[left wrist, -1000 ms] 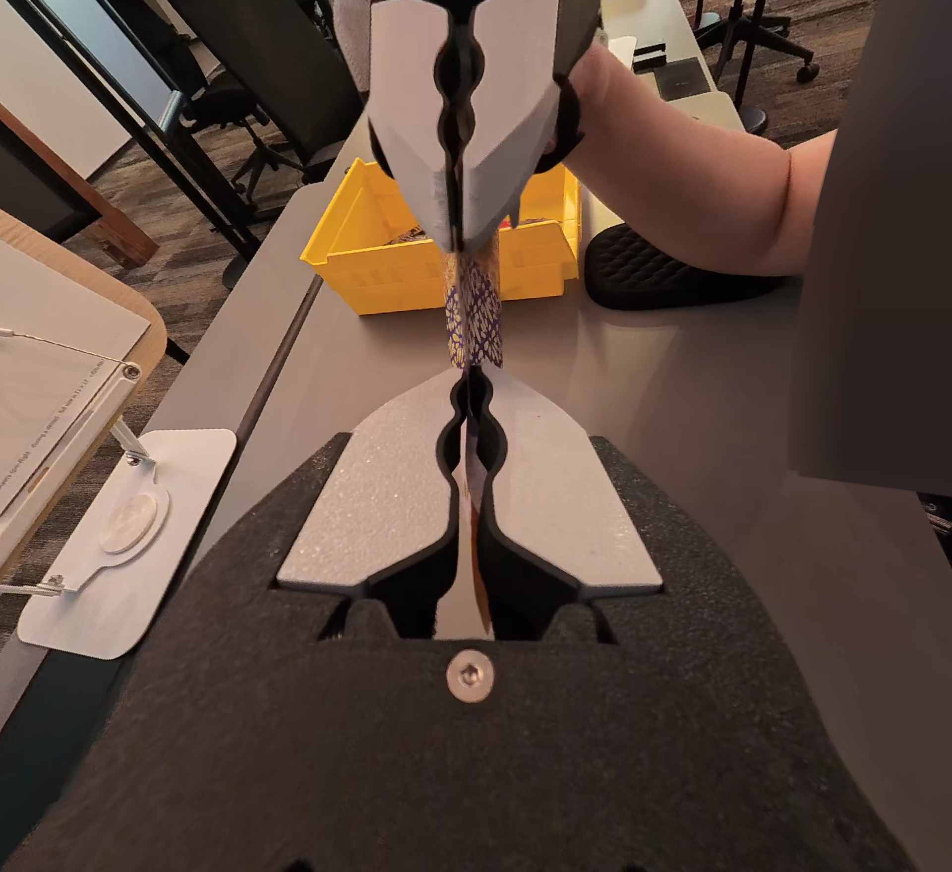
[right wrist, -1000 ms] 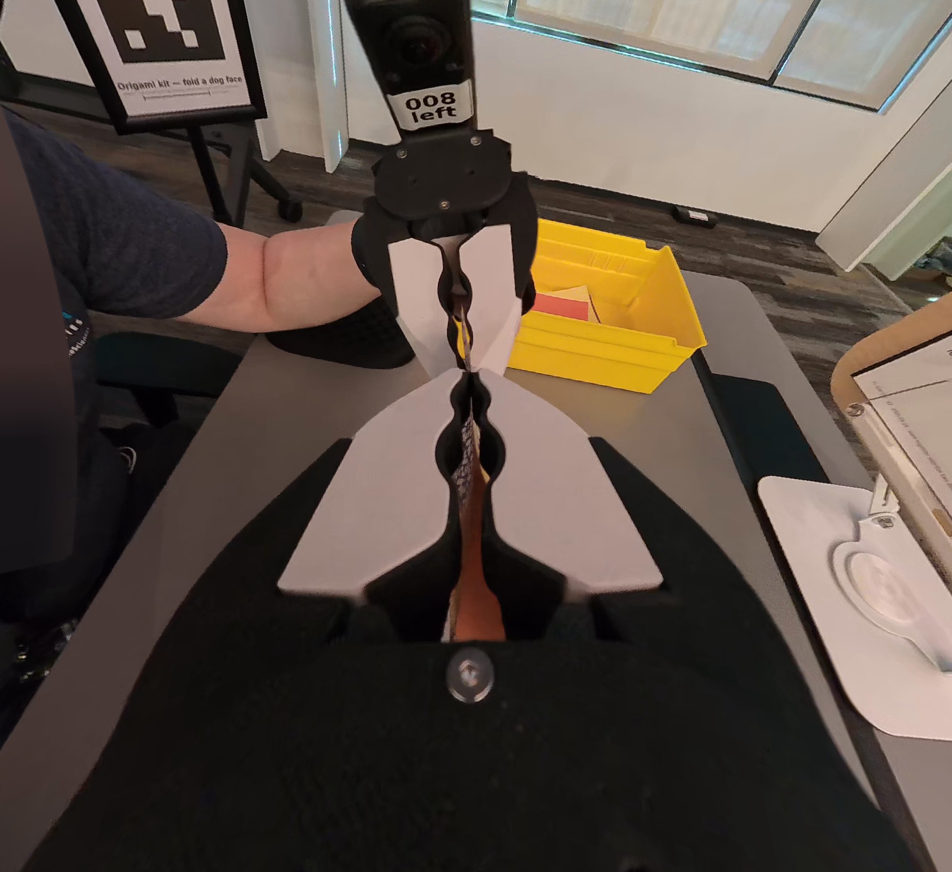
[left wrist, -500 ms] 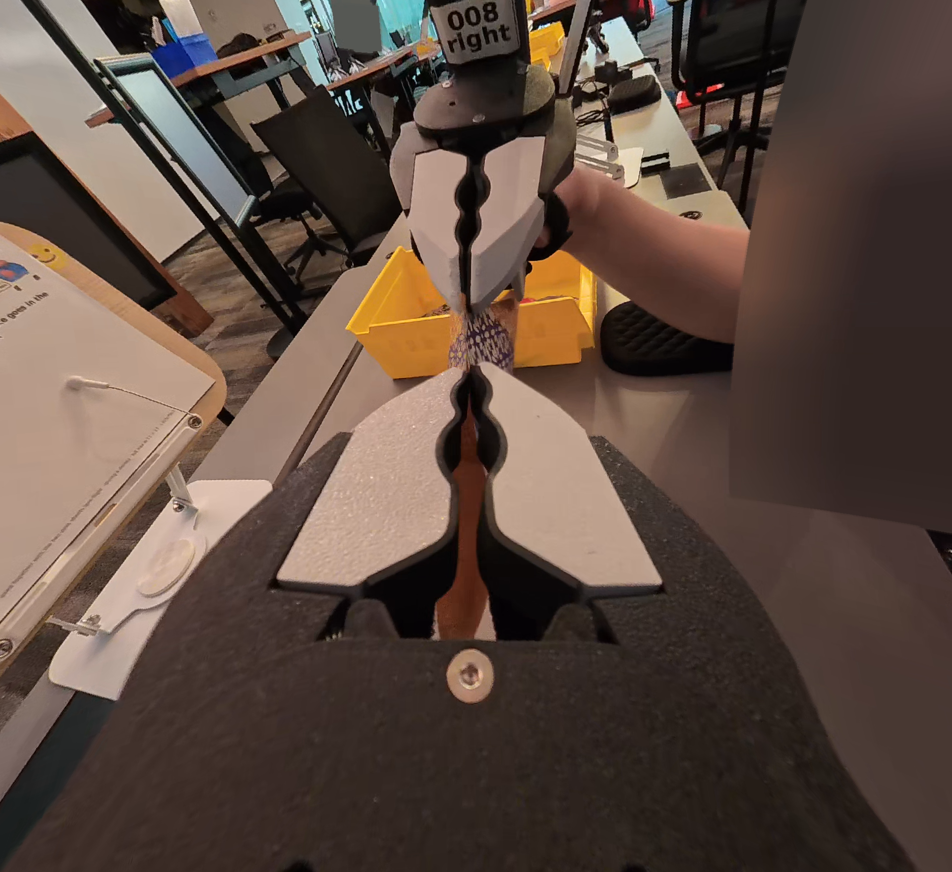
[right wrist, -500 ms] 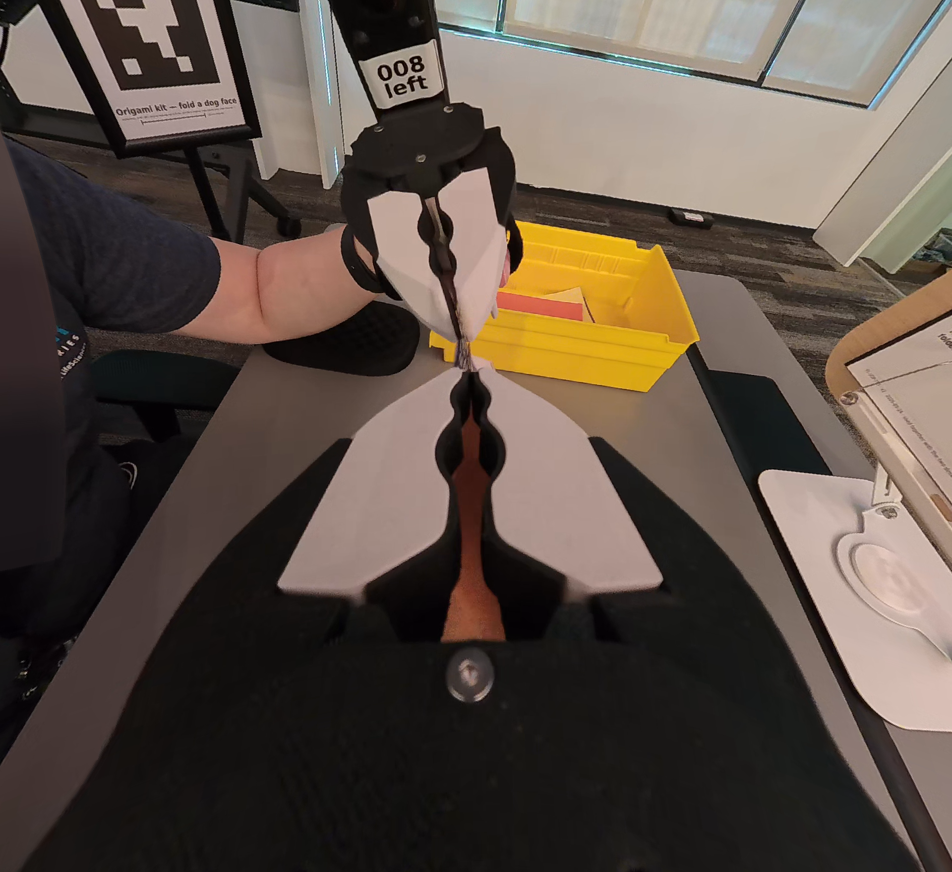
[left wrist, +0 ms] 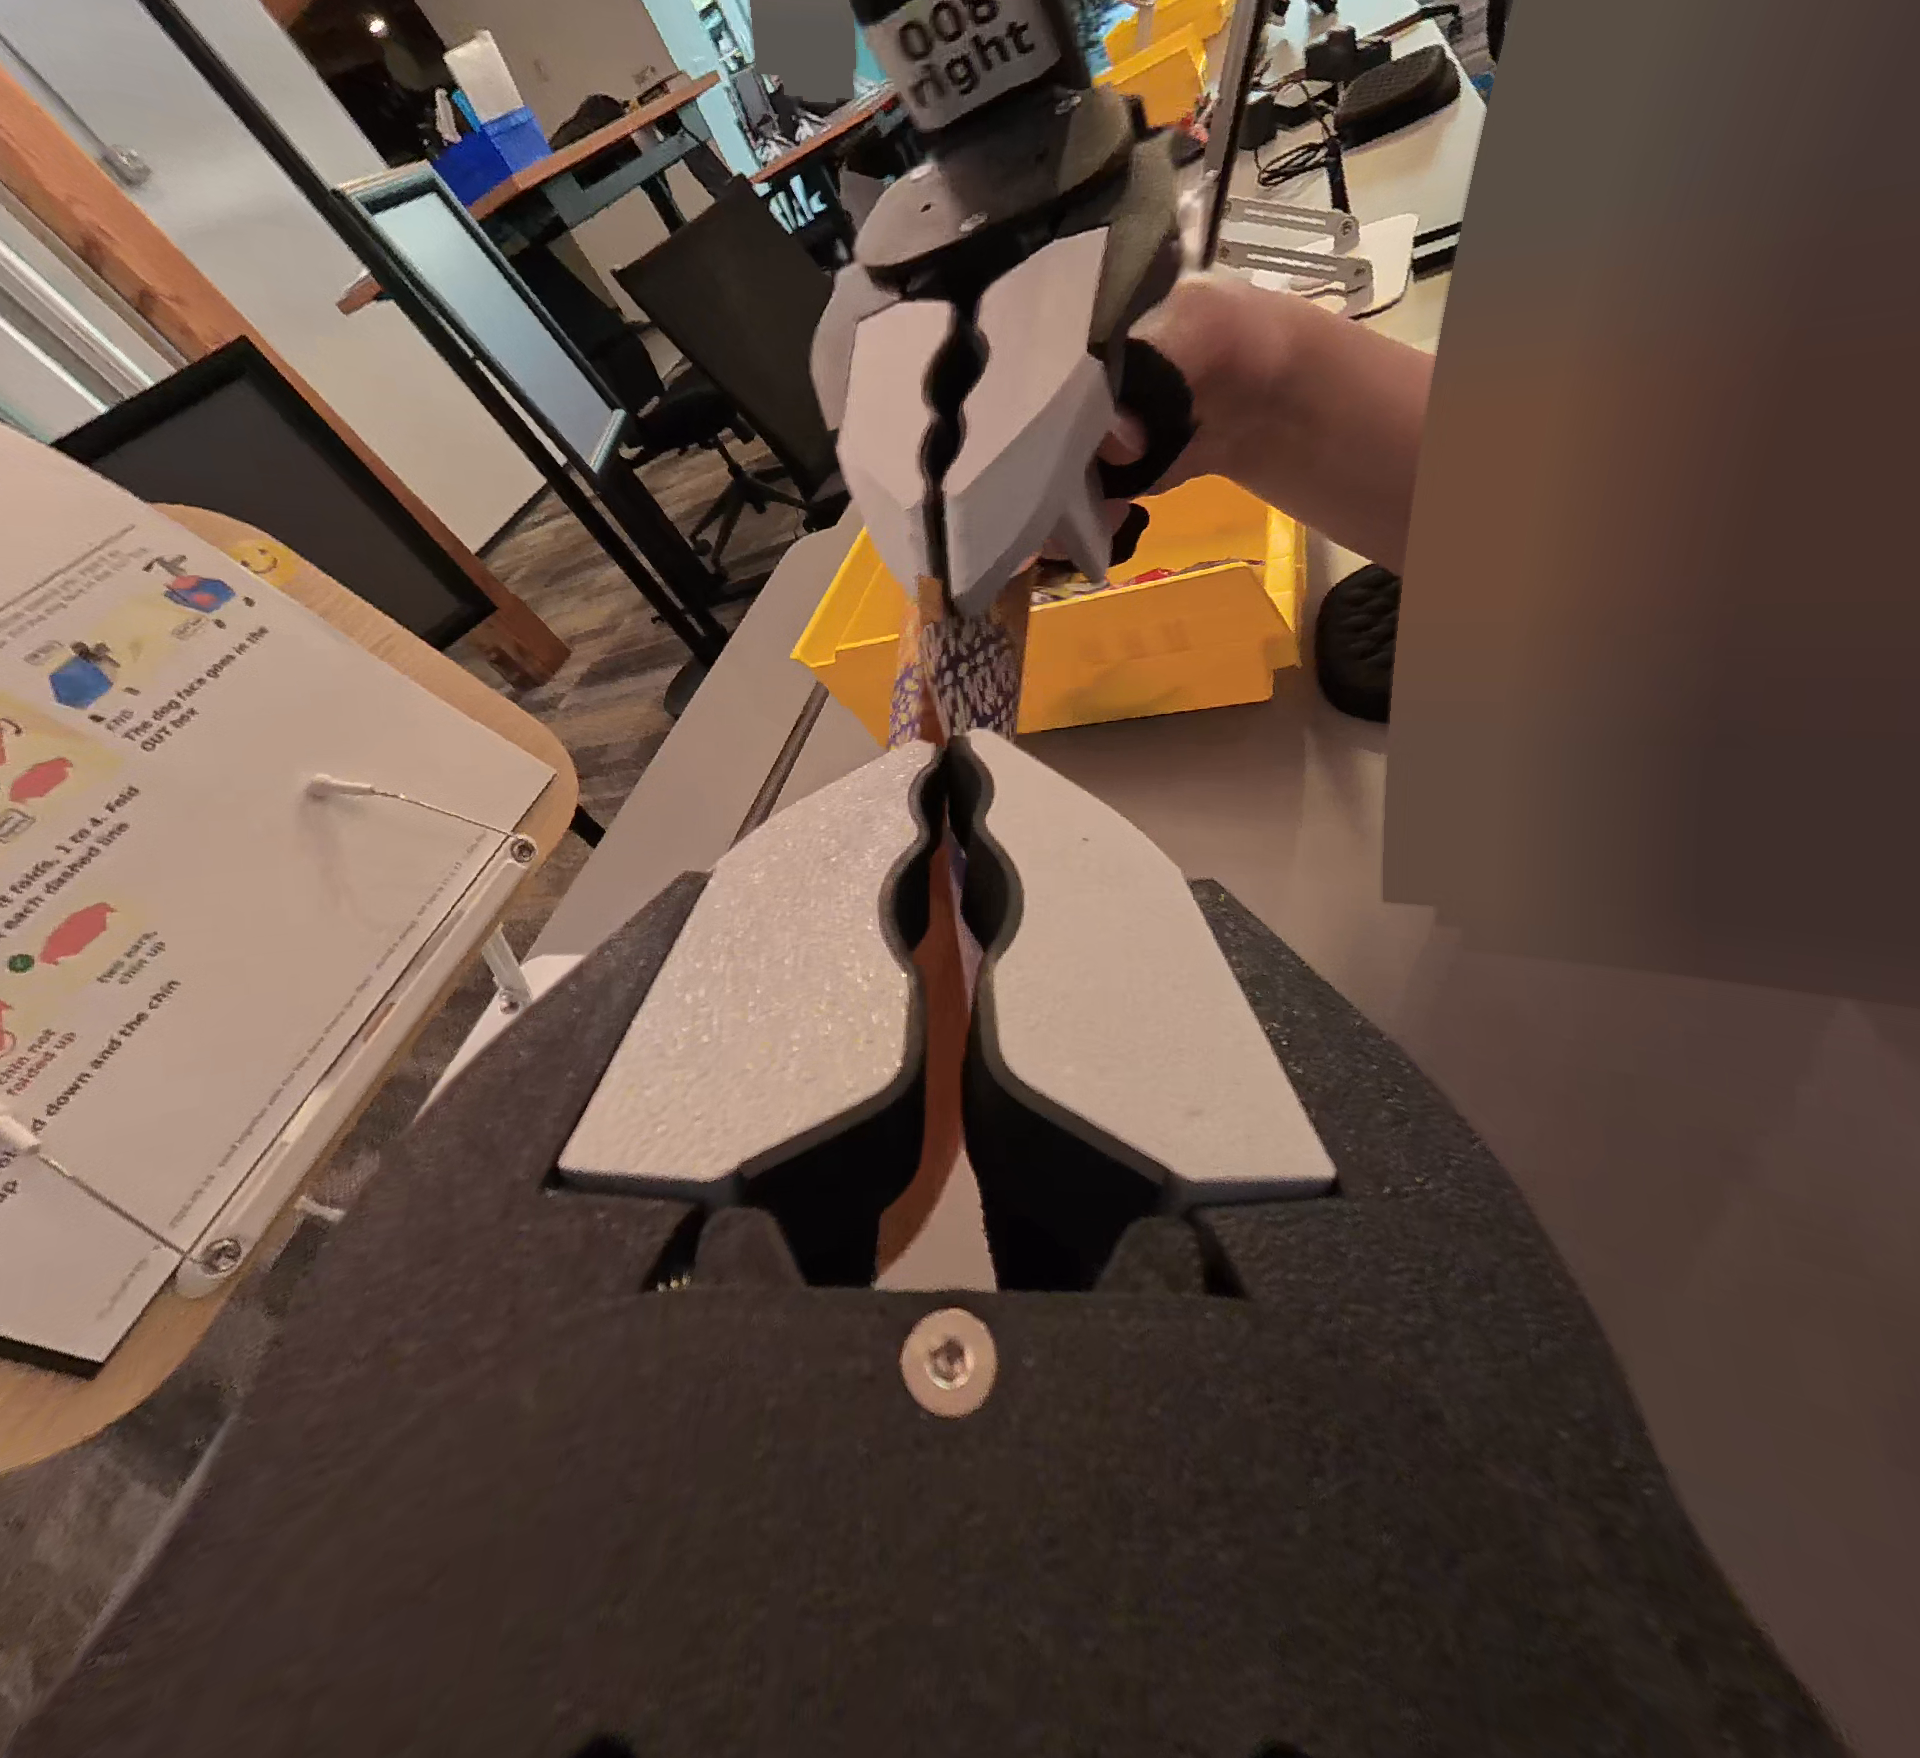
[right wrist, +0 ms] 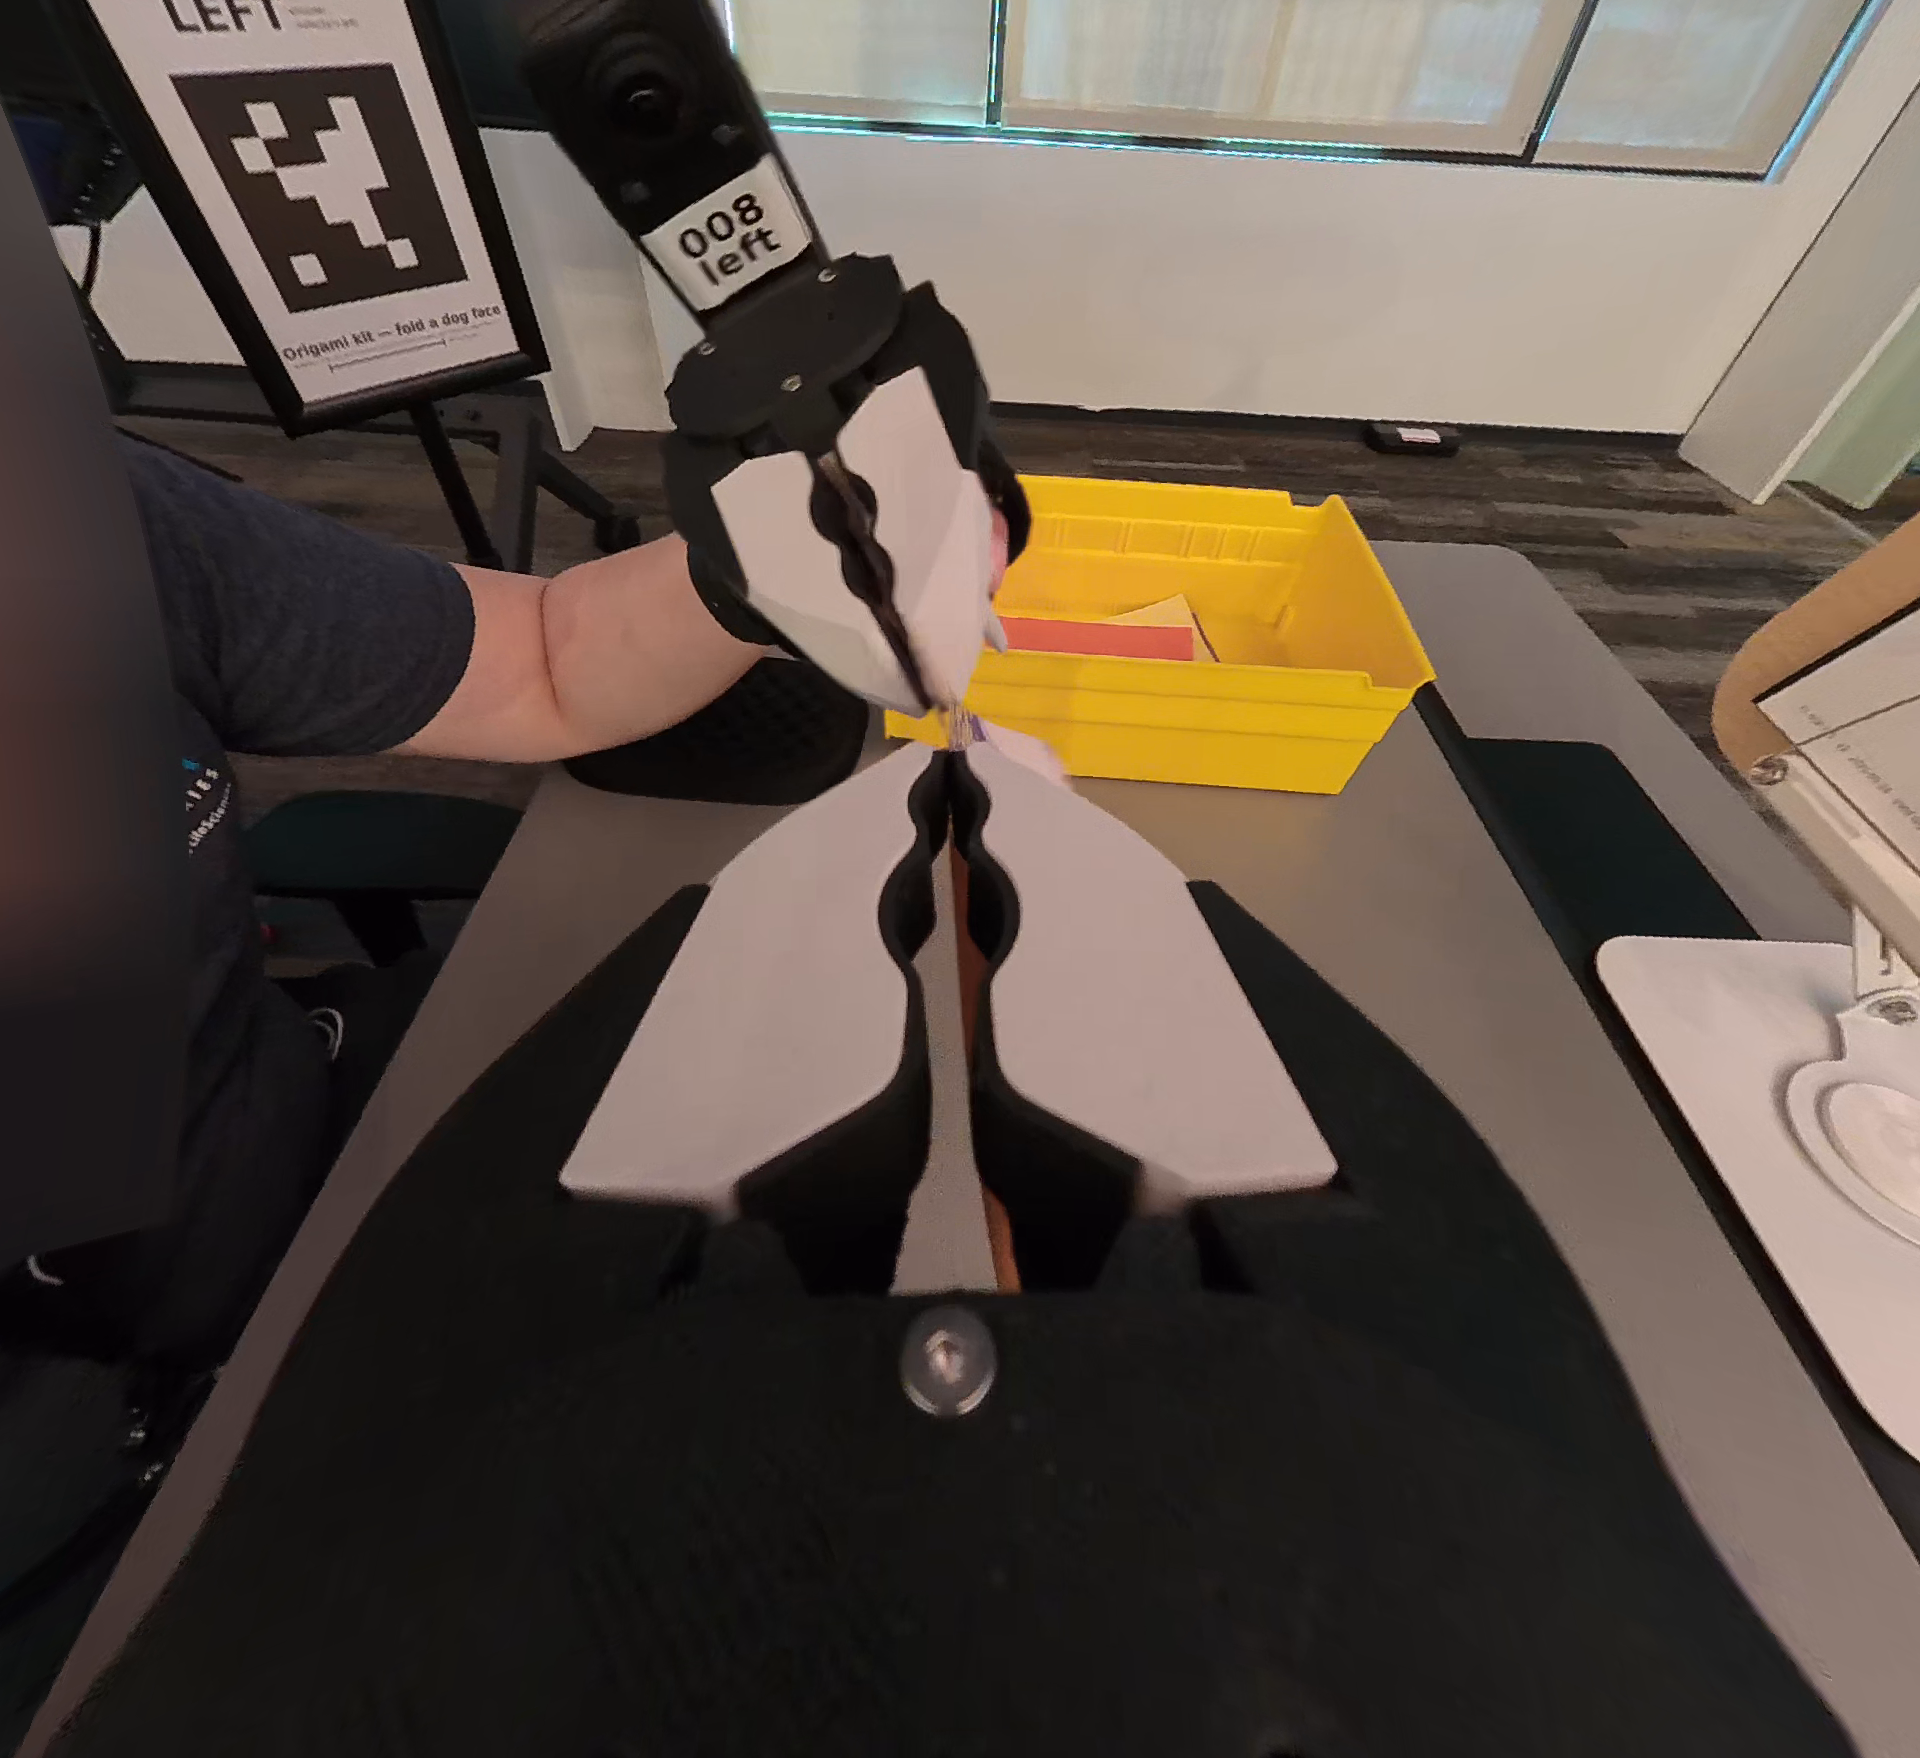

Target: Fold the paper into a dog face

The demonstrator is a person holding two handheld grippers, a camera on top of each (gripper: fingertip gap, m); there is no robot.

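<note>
A small folded paper (left wrist: 961, 669), purple-and-white patterned on one side and orange-brown on the other, is held in the air above the grey table (left wrist: 1195, 825). My left gripper (left wrist: 951, 750) is shut on its near end, and the brown side runs back between the jaws. My right gripper (left wrist: 940, 602) faces it tip to tip, shut on the far end. In the right wrist view my right gripper (right wrist: 951, 761) is shut on the paper (right wrist: 966, 727), with the left gripper (right wrist: 935, 706) just beyond, tilted.
A yellow bin (right wrist: 1195, 721) with loose coloured sheets stands behind the grippers. A black wrist rest (right wrist: 727, 742) lies beside it. An instruction board (left wrist: 208, 877) on a white base plate (right wrist: 1766, 1137) stands at the table's side. A framed marker sign (right wrist: 312, 181) stands on the floor. Both grippers' tips are close together, under 4 cm apart.
Both grippers have risen and tilted upward, still pinching the paper between them. More of the room and less of the table shows in both views.
</note>
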